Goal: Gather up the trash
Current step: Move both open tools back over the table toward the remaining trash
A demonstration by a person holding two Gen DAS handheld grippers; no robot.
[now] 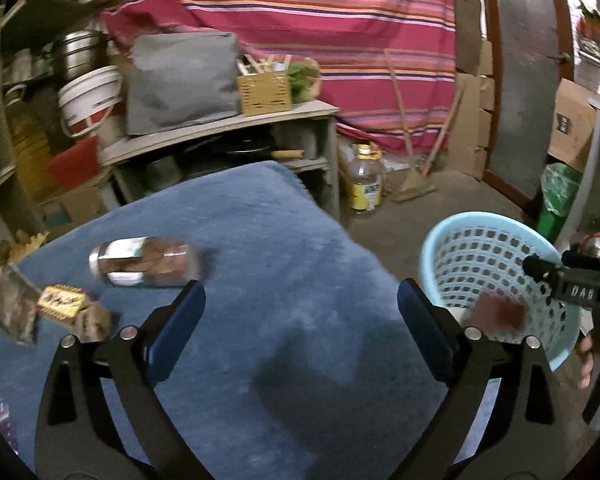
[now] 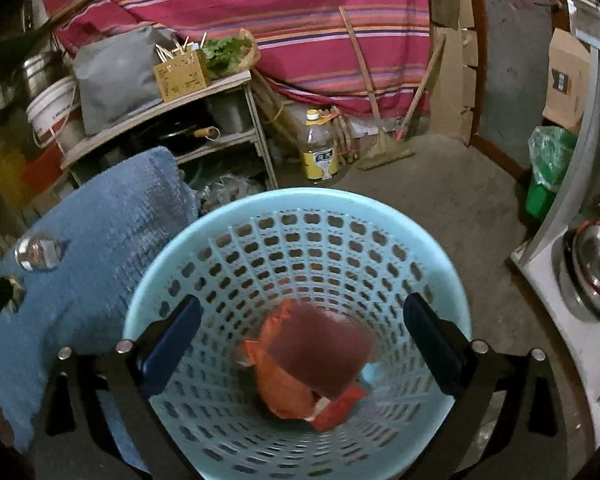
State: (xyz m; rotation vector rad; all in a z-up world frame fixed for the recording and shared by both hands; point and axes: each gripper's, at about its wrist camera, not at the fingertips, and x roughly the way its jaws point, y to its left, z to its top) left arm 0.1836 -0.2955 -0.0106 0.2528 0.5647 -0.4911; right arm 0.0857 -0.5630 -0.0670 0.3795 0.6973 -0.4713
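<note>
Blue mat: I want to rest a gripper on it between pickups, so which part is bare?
The blue mat is bare across its middle and right side, from the lying bottle over to the edge beside the light blue basket. The left edge is crowded: bottle, then wrappers below it.

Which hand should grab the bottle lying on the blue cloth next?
Probably the left. The left gripper is open and empty over the blue cloth, with the bottle just ahead of its left finger. The right gripper is open above the basket, farther from the bottle.
</note>
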